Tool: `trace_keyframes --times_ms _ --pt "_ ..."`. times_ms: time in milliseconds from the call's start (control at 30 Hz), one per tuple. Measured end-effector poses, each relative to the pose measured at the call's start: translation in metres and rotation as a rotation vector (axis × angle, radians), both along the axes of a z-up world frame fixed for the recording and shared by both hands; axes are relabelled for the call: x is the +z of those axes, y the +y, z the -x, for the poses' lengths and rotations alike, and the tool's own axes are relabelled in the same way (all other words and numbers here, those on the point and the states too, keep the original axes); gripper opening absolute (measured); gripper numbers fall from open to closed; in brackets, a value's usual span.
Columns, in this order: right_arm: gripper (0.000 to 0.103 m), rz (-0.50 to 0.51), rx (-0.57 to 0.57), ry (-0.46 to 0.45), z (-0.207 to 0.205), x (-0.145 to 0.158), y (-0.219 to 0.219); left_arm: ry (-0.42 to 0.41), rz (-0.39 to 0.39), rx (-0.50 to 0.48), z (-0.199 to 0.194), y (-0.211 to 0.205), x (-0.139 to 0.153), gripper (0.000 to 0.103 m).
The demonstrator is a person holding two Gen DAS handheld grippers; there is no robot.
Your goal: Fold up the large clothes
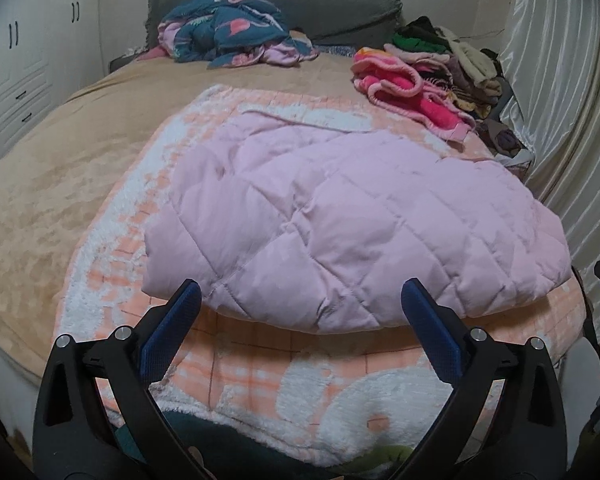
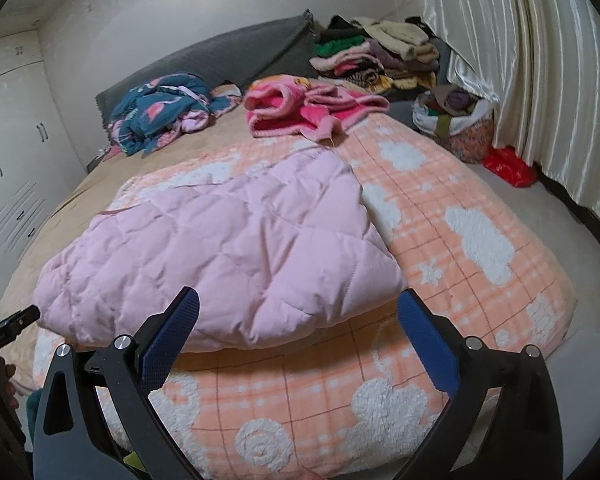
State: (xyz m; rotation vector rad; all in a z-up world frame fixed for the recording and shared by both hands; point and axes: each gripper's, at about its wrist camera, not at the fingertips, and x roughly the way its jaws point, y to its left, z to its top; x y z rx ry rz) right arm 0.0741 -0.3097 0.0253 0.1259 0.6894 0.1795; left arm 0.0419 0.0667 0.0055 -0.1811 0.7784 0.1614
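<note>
— Left wrist view: where did the quilted pink coat [image 1: 340,216] lie?
— Folded on the peach blanket [image 1: 260,376], just inside the bed's near edge, long axis along it.
— Grippers?
— Left gripper [image 1: 300,308] and right gripper [image 2: 298,312] hovered with fingers spread, empty, short of the hem.

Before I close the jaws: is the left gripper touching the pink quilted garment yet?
Cannot tell. In the left wrist view the left gripper is open, its fingertips overlapping the pink quilted garment's near edge; no gap or contact shows plainly.

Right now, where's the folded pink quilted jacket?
In both views, the folded pink quilted jacket lies on the peach-and-white fleece blanket, just beyond both open grippers.
</note>
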Motion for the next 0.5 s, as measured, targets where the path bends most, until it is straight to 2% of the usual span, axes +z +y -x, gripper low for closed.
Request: trace_keyframes --times_ms 500 --pt "0.099 0.073 0.071 -0.147 0.067 0.043 0.032 -0.085 -0.040 -0.045 0.040 -0.028 0.036 0.094"
